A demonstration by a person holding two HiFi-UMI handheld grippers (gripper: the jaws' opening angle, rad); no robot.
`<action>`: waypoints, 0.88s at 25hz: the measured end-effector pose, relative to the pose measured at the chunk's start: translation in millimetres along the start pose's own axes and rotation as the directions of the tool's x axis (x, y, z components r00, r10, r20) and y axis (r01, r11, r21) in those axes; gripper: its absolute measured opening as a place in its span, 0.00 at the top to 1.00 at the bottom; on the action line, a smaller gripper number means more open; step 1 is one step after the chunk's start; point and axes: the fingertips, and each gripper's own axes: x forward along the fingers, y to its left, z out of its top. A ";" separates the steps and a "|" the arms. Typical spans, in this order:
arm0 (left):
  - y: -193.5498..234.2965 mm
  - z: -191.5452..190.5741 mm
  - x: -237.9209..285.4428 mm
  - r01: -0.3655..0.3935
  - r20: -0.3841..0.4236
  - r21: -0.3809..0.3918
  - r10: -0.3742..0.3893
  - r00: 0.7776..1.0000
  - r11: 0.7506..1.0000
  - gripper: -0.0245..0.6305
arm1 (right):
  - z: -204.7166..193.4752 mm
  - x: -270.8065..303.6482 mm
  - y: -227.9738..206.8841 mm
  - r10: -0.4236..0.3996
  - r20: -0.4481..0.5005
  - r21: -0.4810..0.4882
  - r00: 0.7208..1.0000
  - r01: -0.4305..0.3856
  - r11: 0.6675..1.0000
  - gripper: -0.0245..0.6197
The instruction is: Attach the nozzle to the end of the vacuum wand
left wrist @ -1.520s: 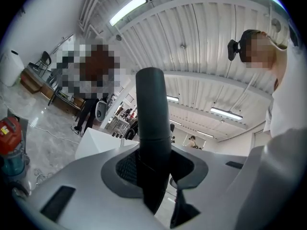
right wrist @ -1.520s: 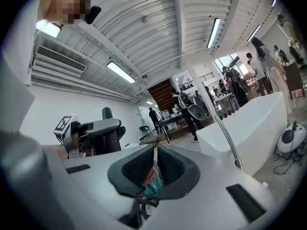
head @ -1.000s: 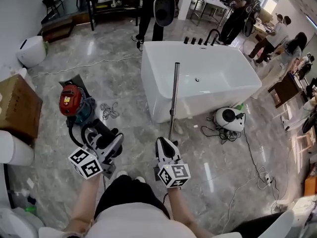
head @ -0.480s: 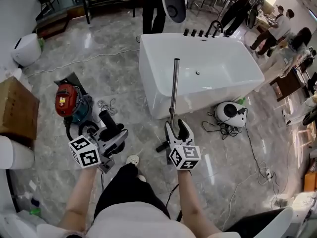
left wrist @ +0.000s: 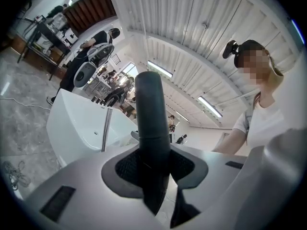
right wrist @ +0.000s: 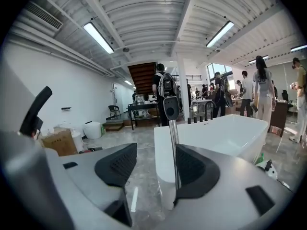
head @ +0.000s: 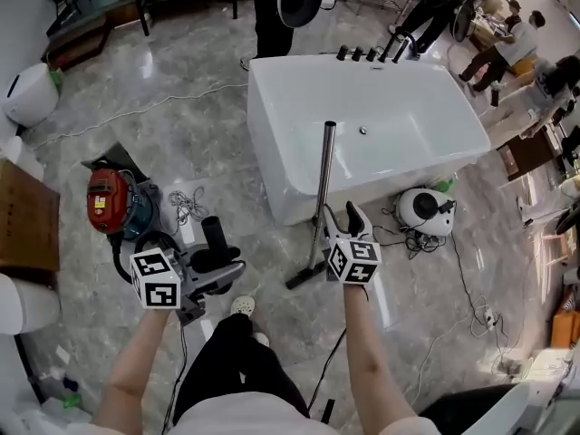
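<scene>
Gripping a black tube (head: 214, 236) upright, L gripper (head: 217, 263) is clamped on it. R gripper (head: 343, 216) has jaws wide, w/ the vacuum wand (head: 323, 175) just beside one pad. Wand stands in front of white bathtub (head: 272, 166), black piece (head: 302, 277) at its floor end. Red vacuum (head: 107, 198) near L gripper.

The white bathtub (head: 272, 166) fills the 12 o'clock part of the grey marble floor (head: 181, 125). Against its near wall leans the chrome vacuum wand (head: 323, 179), foot on the floor. The right tool (head: 343, 216) sits at the wand's 4 o'clock, just beside it, its fingers spread. At 8 o'clock the left tool (head: 217, 265) grips the black nozzle (head: 214, 236), which stands upright. A red canister vacuum (head: 104, 198) lies at 9 o'clock; a round white appliance (head: 421, 211) at 3 o'clock.
</scene>
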 end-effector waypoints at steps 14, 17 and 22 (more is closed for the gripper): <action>50.0 -1.5 16.3 0.166 -0.102 -0.031 -0.169 0.980 0.986 0.75 | -6.6 187.3 -71.2 -0.099 -0.115 -0.117 0.988 0.085 0.989 0.59; 53.8 -2.1 19.5 0.194 -0.131 -0.024 -0.196 0.972 0.981 0.75 | -10.7 217.7 -76.2 -0.127 -0.138 -0.182 0.982 0.101 0.978 0.59; 62.9 -5.0 19.7 0.210 -0.173 -0.055 -0.217 0.961 0.976 0.75 | -20.2 252.5 -94.0 -0.173 -0.189 -0.154 0.967 0.145 0.977 0.59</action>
